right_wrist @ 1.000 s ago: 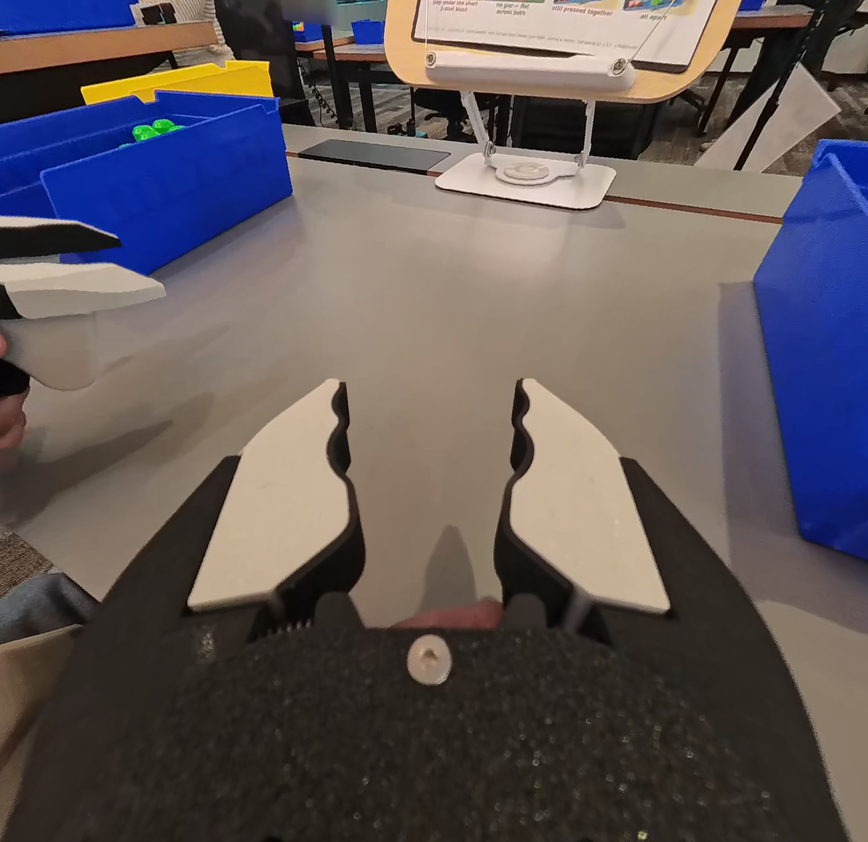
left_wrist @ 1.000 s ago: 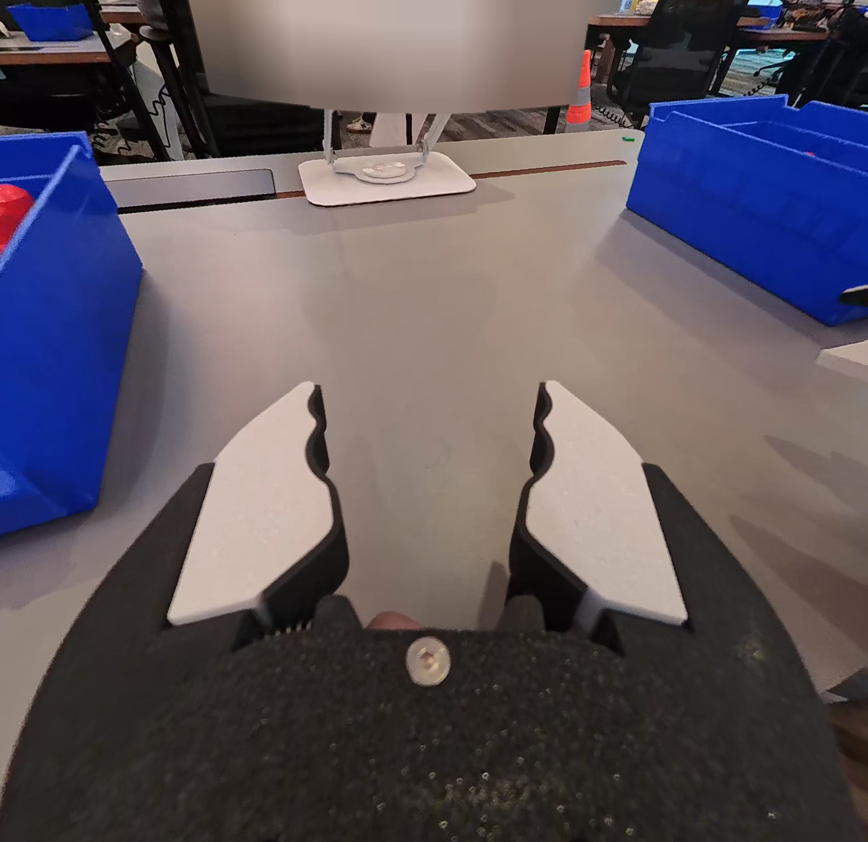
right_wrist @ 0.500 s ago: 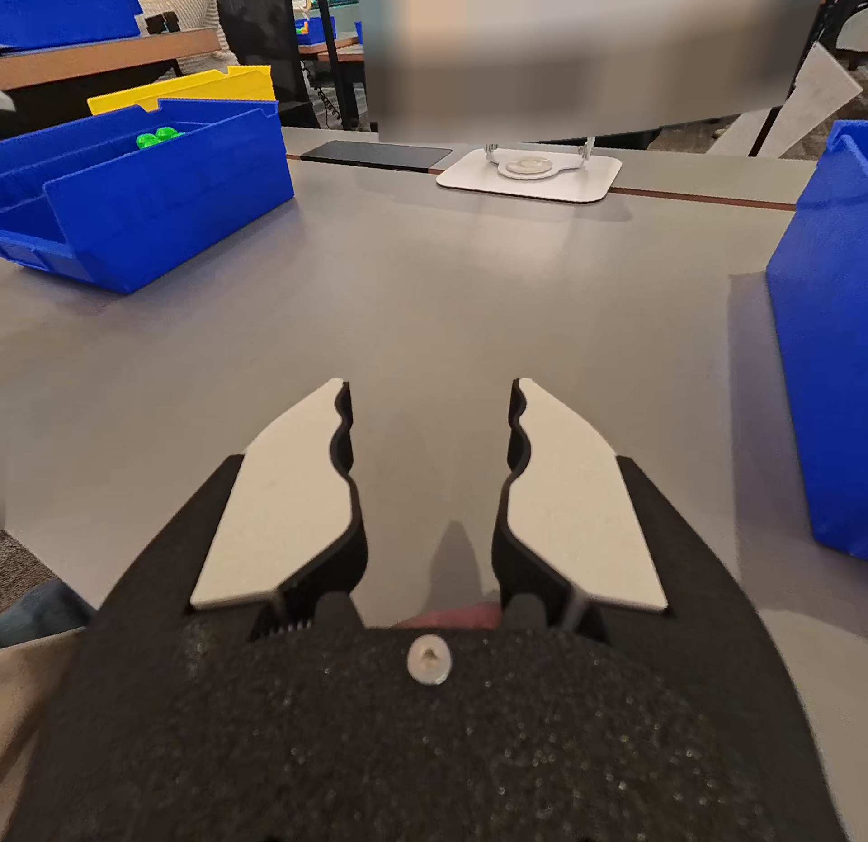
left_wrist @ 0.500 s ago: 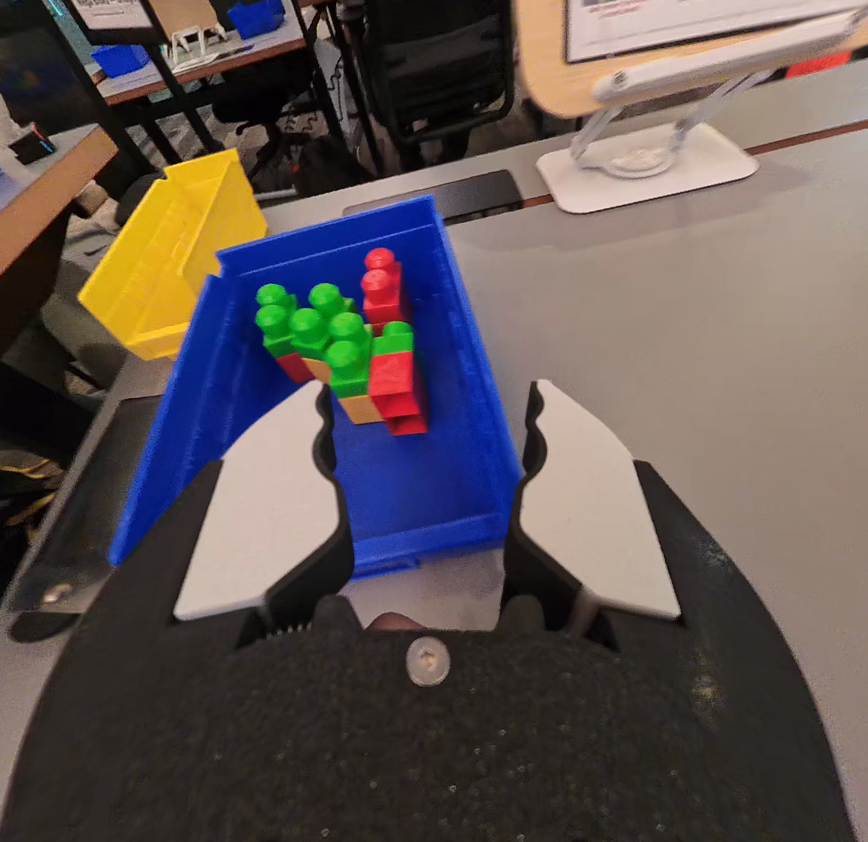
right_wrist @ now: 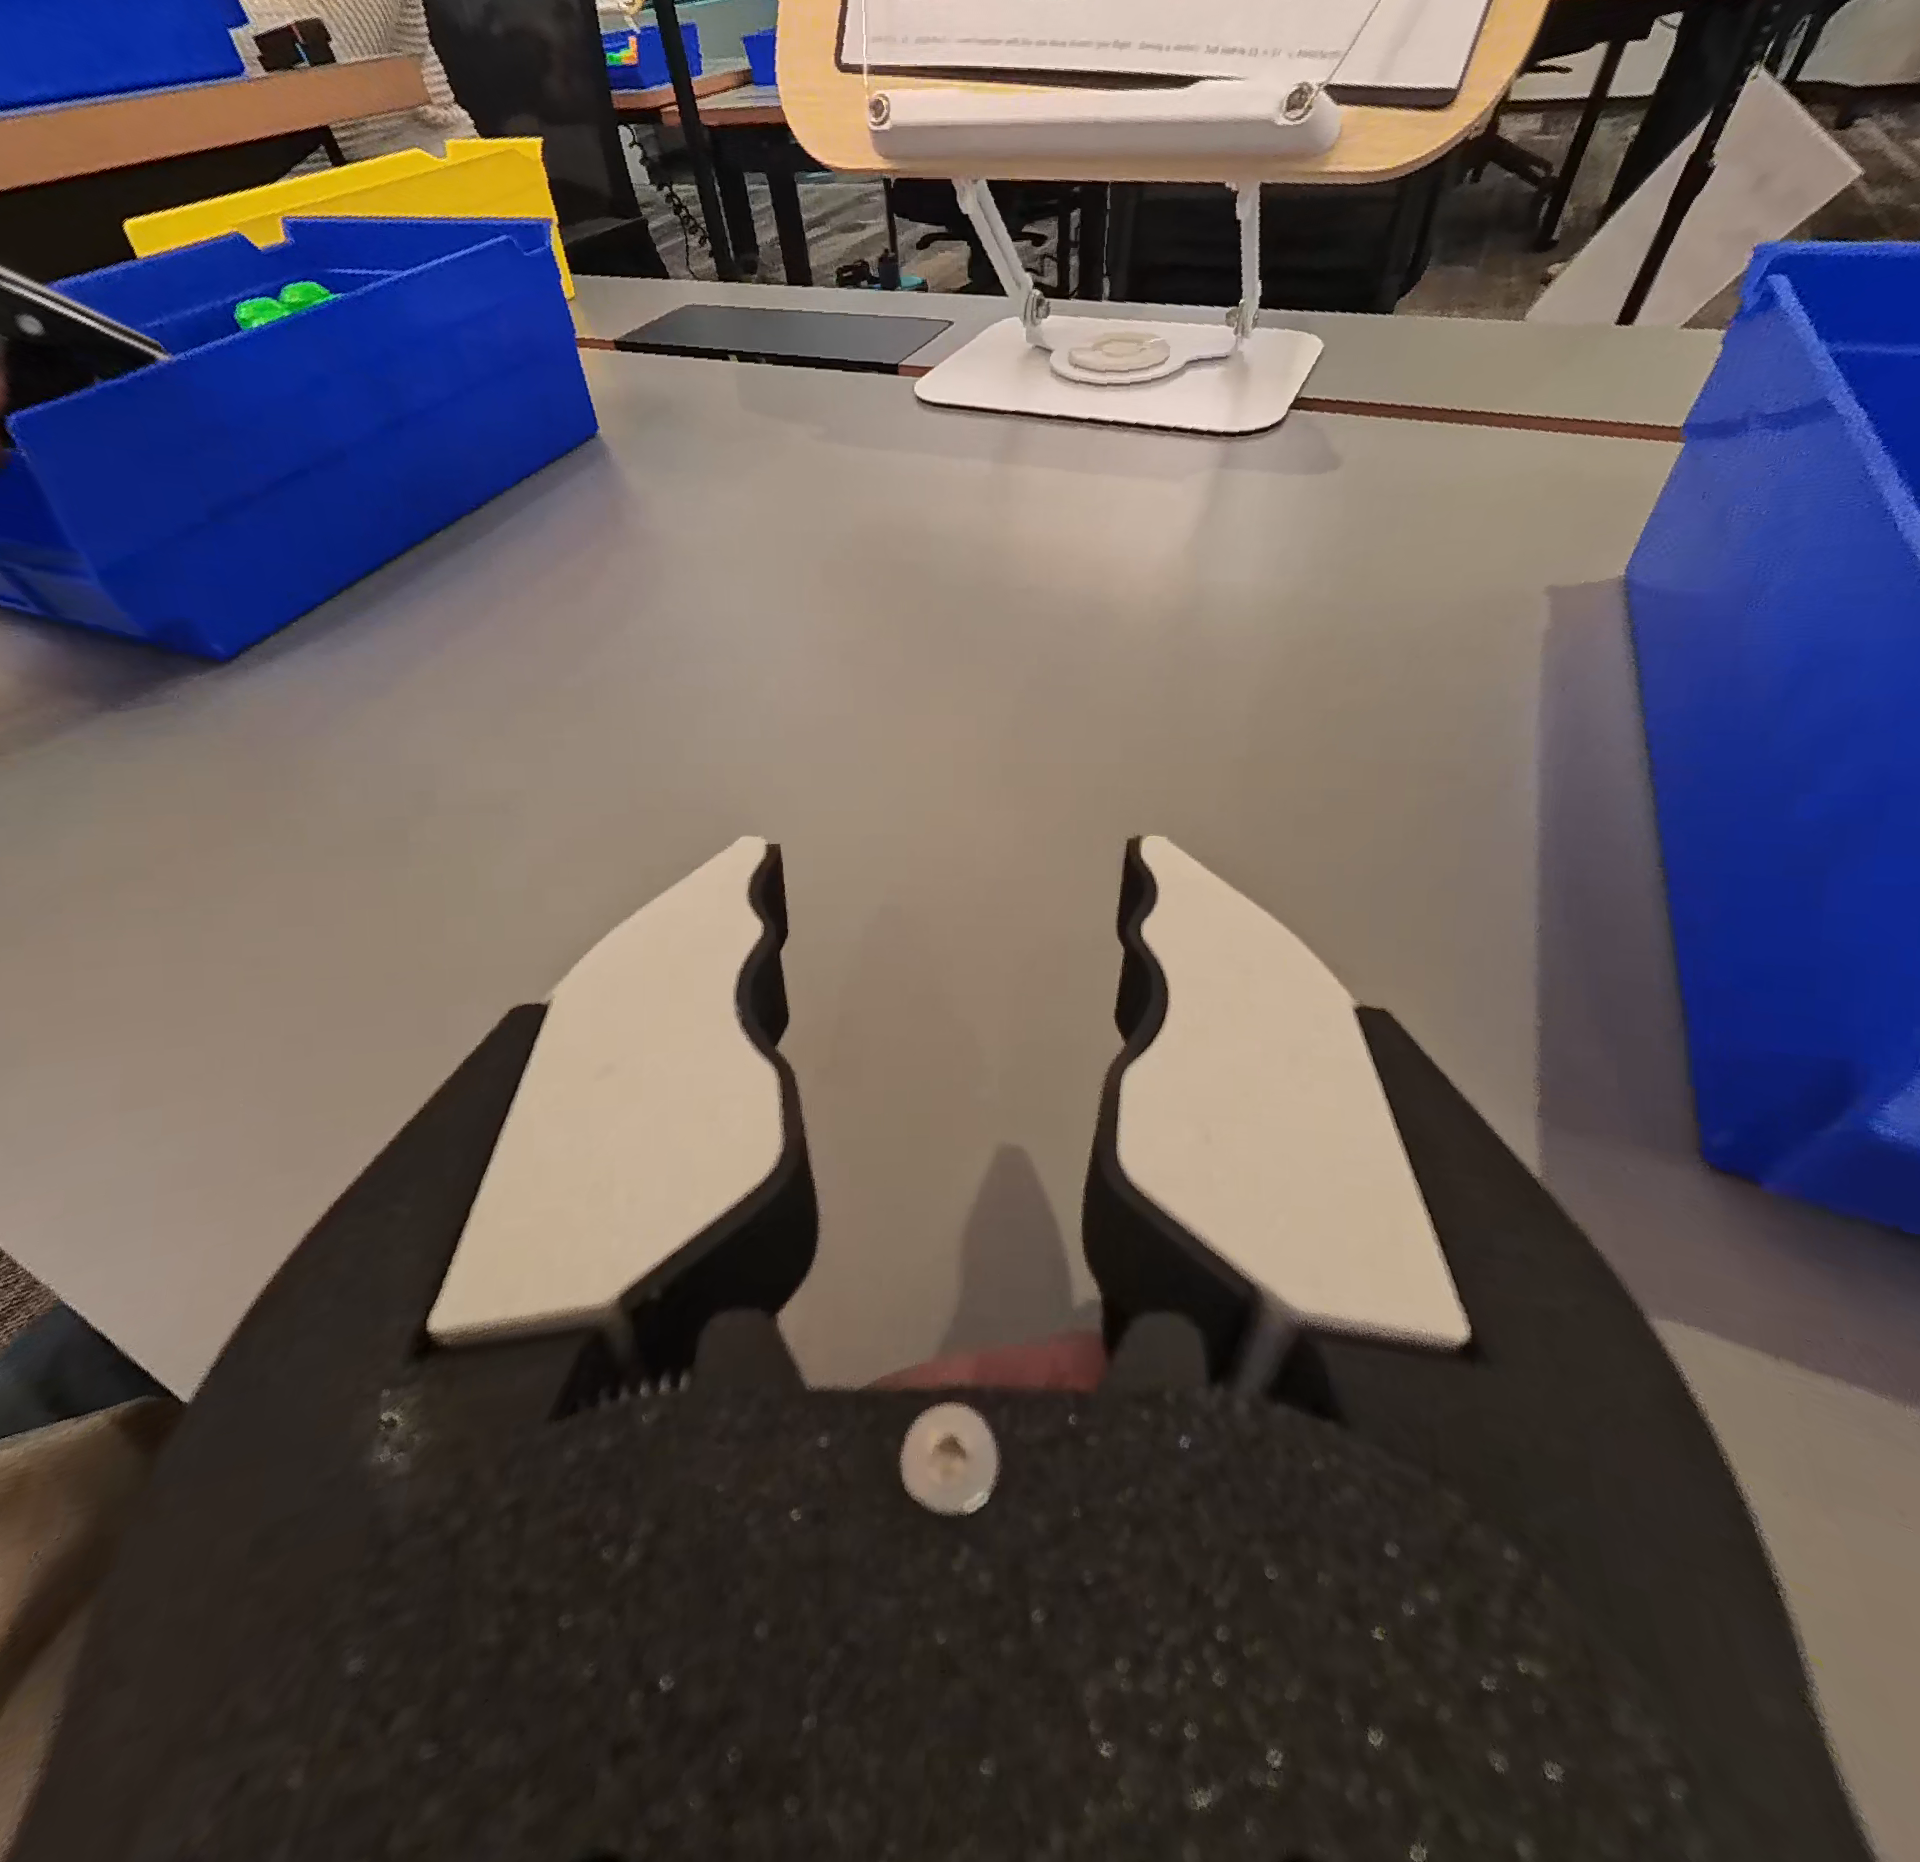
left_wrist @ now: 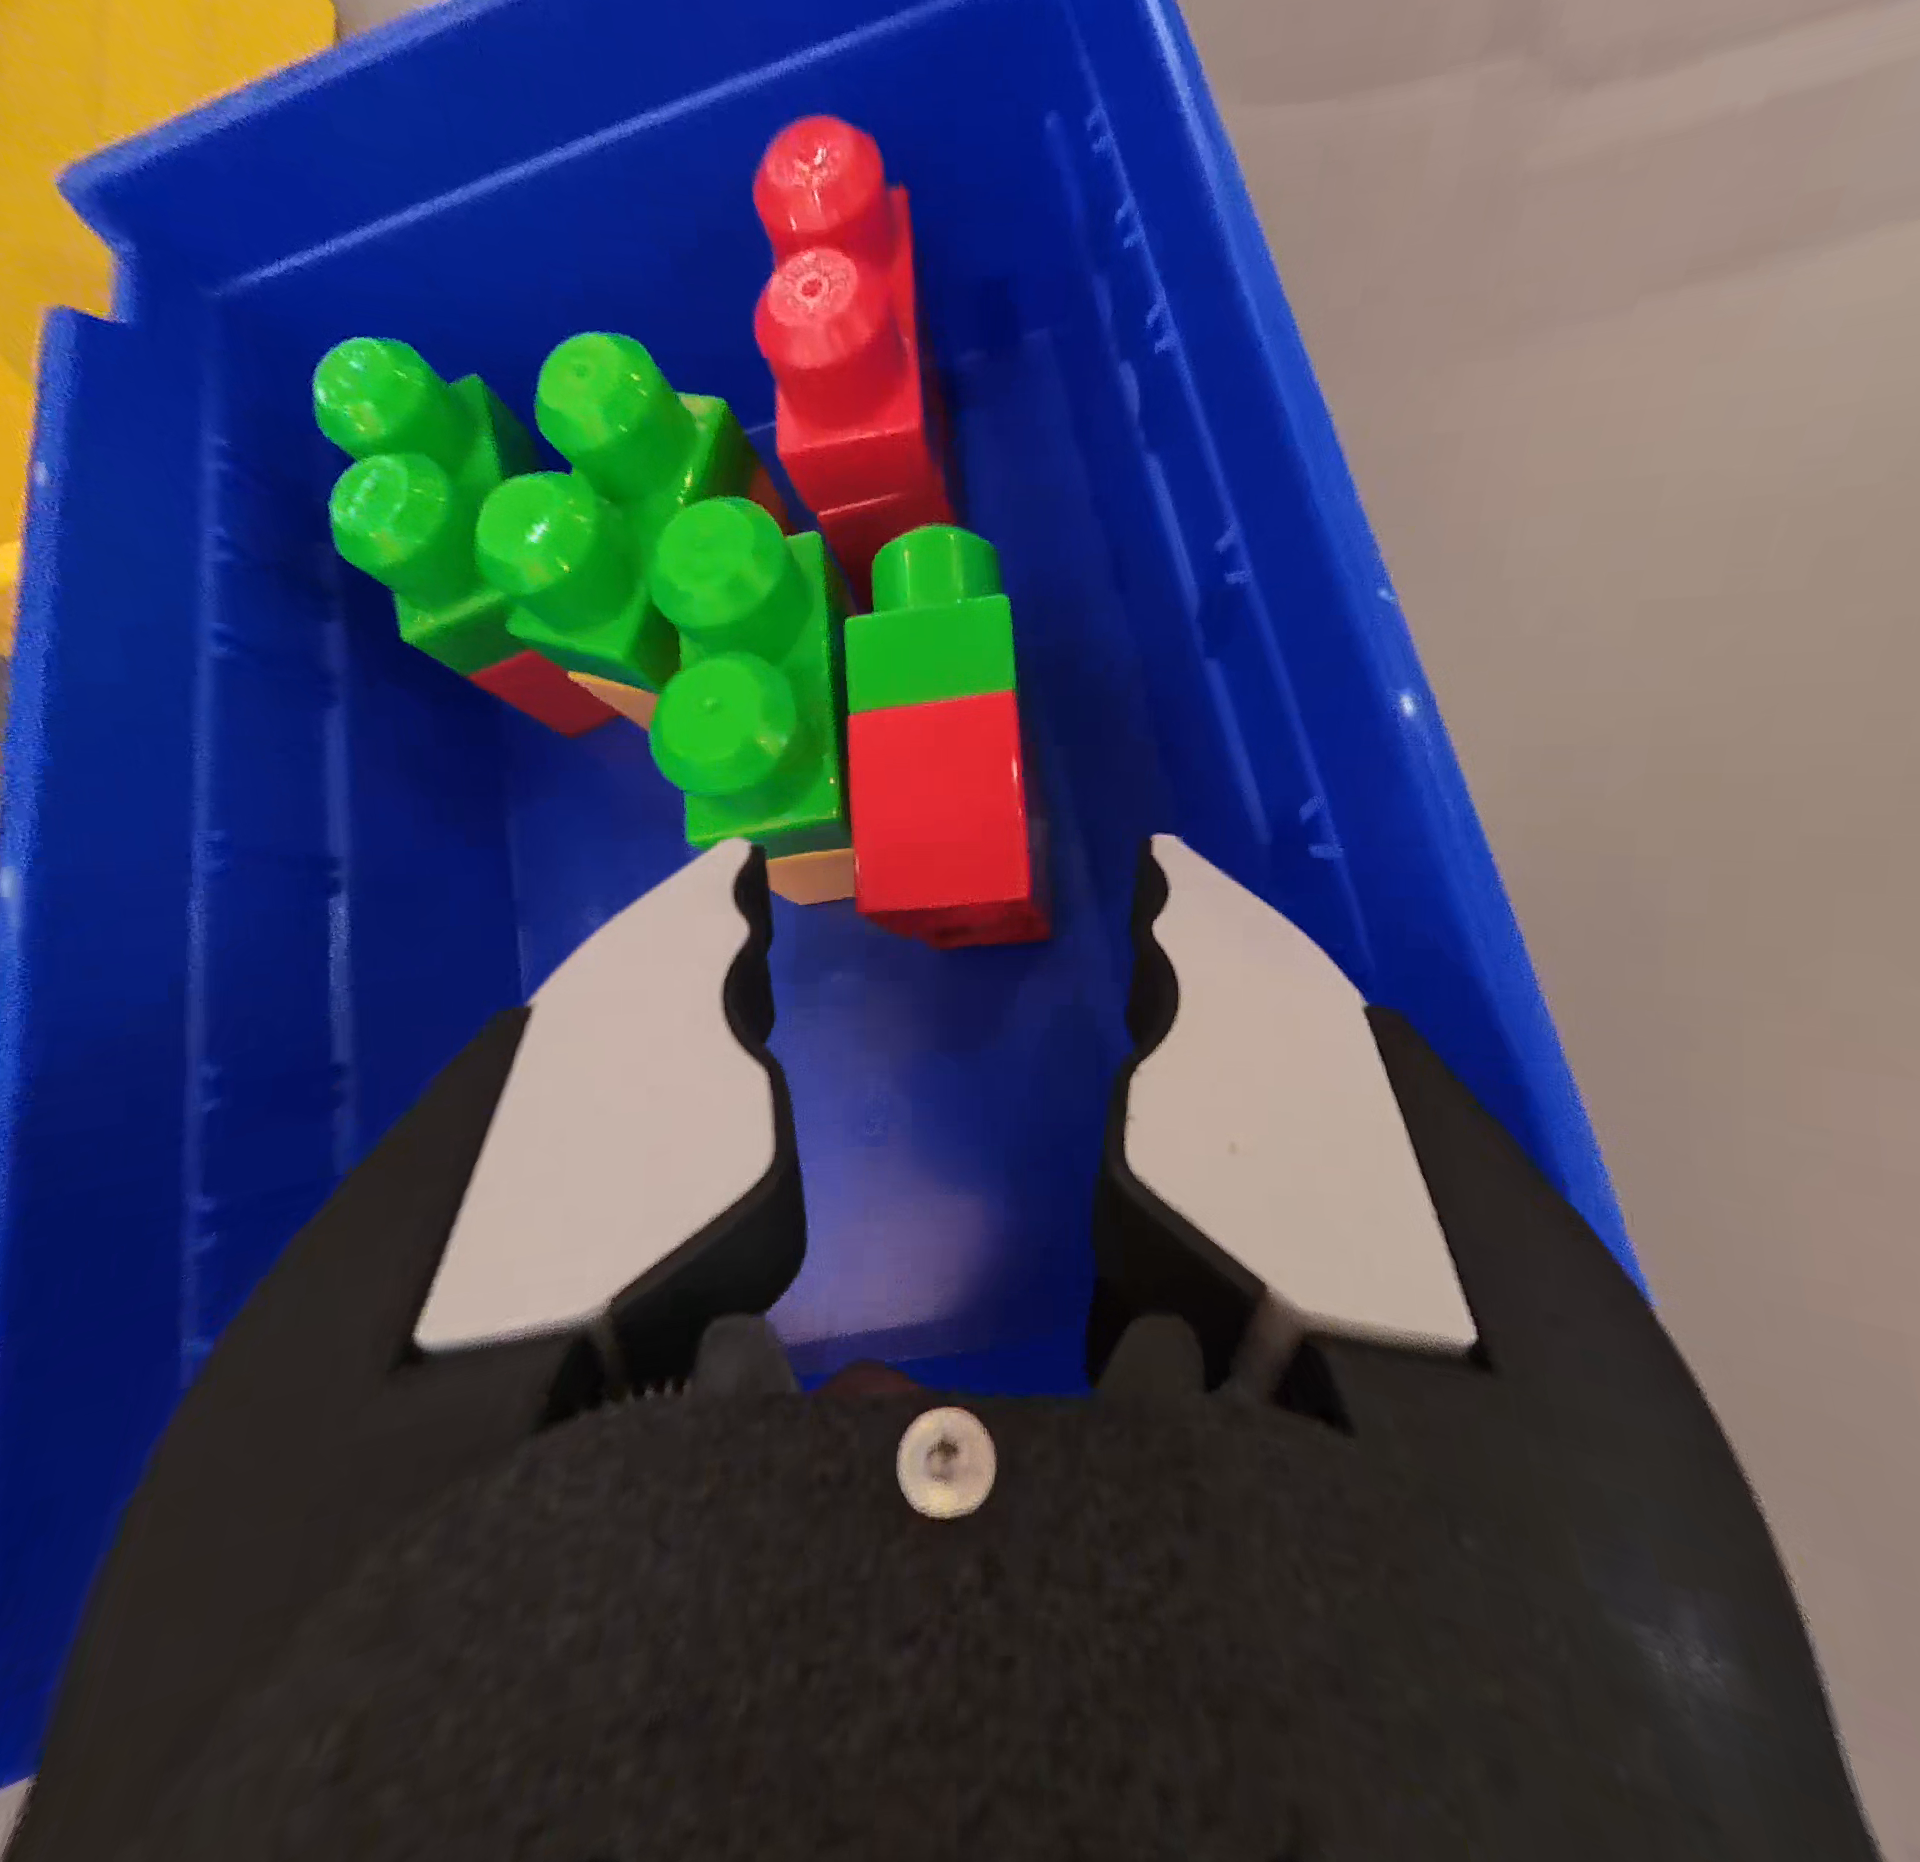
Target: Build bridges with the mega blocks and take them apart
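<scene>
Now the left claw (left_wrist: 943, 856), spread and empty, has plunged into the blue bin (left_wrist: 1195, 378) at frame centre, closing on the mega blocks (left_wrist: 940, 763). The right claw (right_wrist: 951, 856), likewise released, idles above the worktop (right_wrist: 935, 617); building seems imminent.

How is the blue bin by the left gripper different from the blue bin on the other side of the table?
The left blue bin holds green and red blocks; the right blue bin shows no contents from here. The left hand-held gripper reaches open into the left bin; the right hand-held gripper hovers beside the right bin. Both are blue plastic.
</scene>
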{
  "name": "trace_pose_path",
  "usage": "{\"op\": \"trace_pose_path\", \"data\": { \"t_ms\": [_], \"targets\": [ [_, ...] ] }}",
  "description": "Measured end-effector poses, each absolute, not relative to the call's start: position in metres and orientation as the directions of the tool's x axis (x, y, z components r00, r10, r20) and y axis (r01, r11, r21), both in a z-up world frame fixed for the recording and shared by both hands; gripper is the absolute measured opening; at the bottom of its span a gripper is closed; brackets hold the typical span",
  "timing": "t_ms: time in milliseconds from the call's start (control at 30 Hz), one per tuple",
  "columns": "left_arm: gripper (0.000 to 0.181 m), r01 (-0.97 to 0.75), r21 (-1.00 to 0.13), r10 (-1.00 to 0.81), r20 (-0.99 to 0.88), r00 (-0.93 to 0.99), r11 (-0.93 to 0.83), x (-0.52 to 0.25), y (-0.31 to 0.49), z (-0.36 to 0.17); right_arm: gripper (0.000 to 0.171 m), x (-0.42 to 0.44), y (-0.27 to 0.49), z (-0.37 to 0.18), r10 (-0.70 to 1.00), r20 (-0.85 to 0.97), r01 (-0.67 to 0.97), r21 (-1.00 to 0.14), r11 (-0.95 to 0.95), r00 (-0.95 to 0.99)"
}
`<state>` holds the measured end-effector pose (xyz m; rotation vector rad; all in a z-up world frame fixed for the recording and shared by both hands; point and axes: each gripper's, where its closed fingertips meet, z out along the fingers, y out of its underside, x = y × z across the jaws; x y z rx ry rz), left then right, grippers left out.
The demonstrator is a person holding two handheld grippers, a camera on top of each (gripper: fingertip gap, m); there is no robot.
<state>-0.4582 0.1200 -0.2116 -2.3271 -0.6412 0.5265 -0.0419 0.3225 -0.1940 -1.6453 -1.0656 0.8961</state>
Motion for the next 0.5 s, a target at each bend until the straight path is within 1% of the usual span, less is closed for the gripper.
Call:
{"op": "trace_pose_path", "data": {
  "t_ms": [233,267,333,367,500],
  "targets": [
    [0.063,0.409,-0.598,0.572,-0.102,0.814,-0.689,-0.457,0.125,-0.235,0.061,-0.041,0.325,-0.195,0.932,-0.088,0.24,-0.954,-0.18,0.351],
    [0.061,0.414,-0.581,0.567,-0.102,0.817,-0.701,-0.457,0.125,-0.238,0.061,-0.041,0.325,-0.196,0.932,-0.09,0.241,-0.953,-0.182,0.351],
    [0.045,0.422,-0.576,0.572,-0.099,0.814,-0.7,-0.46,0.126,-0.239,0.06,-0.041,0.325,-0.197,0.932,-0.095,0.244,-0.951,-0.188,0.349],
    [0.04,0.432,-0.572,0.574,-0.085,0.814,-0.698,-0.46,0.126,-0.24,0.06,-0.042,0.325,-0.198,0.933,-0.097,0.245,-0.951,-0.19,0.347],
    [0.038,0.449,-0.564,0.579,-0.066,0.813,-0.693,-0.463,0.127,-0.24,0.06,-0.041,0.325,-0.198,0.934,-0.09,0.249,-0.951,-0.184,0.346]
  ]
}}
